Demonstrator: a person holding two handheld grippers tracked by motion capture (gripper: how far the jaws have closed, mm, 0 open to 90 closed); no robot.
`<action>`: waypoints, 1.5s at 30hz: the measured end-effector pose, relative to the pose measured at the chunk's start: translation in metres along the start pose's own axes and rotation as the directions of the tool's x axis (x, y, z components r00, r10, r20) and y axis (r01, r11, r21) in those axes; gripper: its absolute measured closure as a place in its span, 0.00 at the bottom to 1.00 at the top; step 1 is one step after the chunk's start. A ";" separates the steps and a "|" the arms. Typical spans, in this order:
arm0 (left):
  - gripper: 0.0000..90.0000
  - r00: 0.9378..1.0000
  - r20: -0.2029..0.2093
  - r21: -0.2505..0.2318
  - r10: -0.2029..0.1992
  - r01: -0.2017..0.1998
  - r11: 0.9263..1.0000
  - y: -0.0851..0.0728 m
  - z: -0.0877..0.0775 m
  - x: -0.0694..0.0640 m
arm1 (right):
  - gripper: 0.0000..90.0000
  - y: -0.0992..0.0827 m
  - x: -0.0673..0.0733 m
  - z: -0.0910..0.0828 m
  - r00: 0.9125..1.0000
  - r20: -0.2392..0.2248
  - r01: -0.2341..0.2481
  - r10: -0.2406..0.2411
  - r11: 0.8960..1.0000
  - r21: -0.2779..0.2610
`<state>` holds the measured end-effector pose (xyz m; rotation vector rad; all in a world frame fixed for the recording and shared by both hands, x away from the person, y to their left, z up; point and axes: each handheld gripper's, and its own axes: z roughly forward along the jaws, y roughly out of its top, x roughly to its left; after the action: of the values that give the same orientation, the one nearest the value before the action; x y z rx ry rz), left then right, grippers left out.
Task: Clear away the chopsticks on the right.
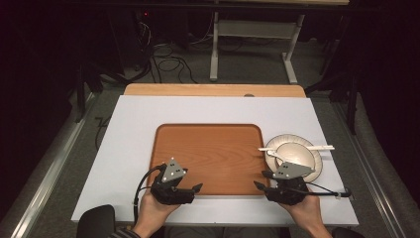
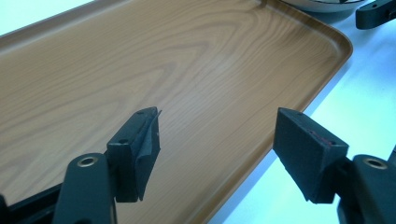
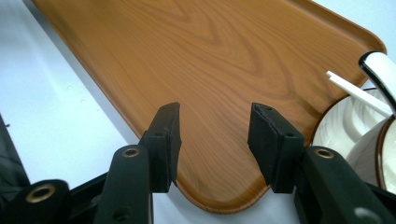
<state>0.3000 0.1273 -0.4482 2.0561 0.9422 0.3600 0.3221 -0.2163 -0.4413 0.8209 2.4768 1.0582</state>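
Observation:
A wooden tray (image 1: pixel 208 153) lies in the middle of a white board (image 1: pixel 129 148). My left gripper (image 1: pixel 192 182) is at the tray's near left corner, pointing right. In the left gripper view its jaws (image 2: pixel 219 116) stand wide open, one over the tray (image 2: pixel 140 56) and one over its near edge, with nothing between them. My right gripper (image 1: pixel 261 179) is at the tray's near right corner. The right gripper view shows it (image 3: pixel 215 109) open and empty above the tray (image 3: pixel 210 46).
To the right of the tray, a pale bowl (image 1: pixel 294 156) sits on a plate (image 1: pixel 317 163), with white chopsticks (image 1: pixel 302 148) laid across it. The bowl (image 3: pixel 355 135) and chopsticks (image 3: pixel 355 89) are close to the right gripper. Beyond the table are a desk frame (image 1: pixel 215 49) and cables (image 1: pixel 168 62).

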 end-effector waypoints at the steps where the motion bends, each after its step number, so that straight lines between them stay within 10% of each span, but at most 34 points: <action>1: 0.35 1.000 0.000 0.000 0.000 0.000 1.000 0.000 0.000 0.000 | 0.61 0.000 0.000 0.000 1.000 0.000 0.000 0.000 1.000 0.000; 45: 0.36 1.000 -0.003 -0.002 0.012 -0.012 1.000 0.000 -0.002 -0.002 | 0.65 0.006 -0.009 -0.022 1.000 -0.019 -0.014 0.014 1.000 -0.002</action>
<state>0.2976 0.1270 -0.4471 2.0604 0.9310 0.3700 0.3205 -0.2299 -0.4216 0.8320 2.4885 1.0786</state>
